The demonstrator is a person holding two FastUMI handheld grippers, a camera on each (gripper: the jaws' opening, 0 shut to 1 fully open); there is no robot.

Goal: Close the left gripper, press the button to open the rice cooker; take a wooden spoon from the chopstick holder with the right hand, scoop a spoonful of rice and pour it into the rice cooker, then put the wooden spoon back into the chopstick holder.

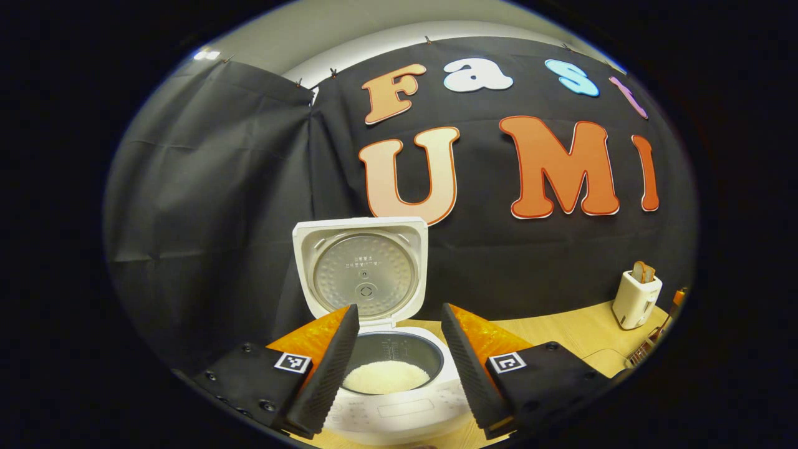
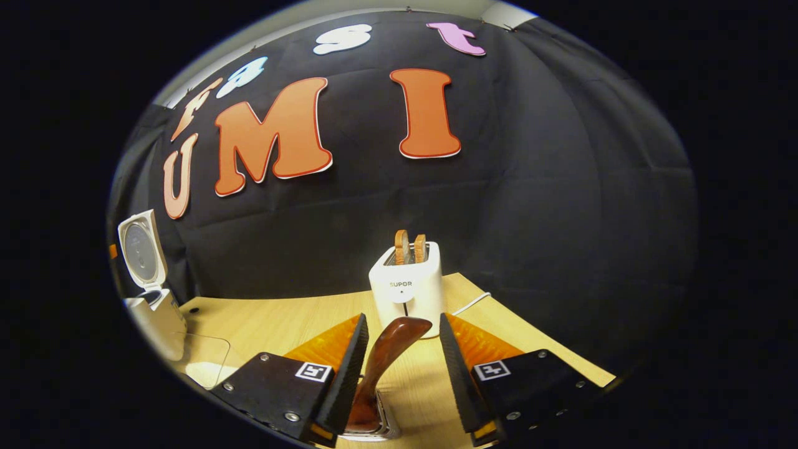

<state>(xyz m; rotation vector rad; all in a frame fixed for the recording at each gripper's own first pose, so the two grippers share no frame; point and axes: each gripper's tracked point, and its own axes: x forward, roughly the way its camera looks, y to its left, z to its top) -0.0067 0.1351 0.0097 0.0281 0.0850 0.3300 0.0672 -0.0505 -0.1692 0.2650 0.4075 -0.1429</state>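
While the cooker (image 1: 386,368) stands open with rice inside, ahead of the wide-open, empty left tool (image 1: 399,368), the right tool (image 2: 399,374) gapes around the spoon (image 2: 386,355) in its holder (image 2: 374,430), ungripped. Judging by this, the spoon seems returned and the task nearly done.

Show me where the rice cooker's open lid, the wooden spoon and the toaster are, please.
rice cooker lid (image 1: 363,272): left gripper view, on its metal inner plate.
wooden spoon (image 2: 391,343): right gripper view, on the upper handle between the fingers.
toaster (image 2: 408,293): right gripper view, on its white front.
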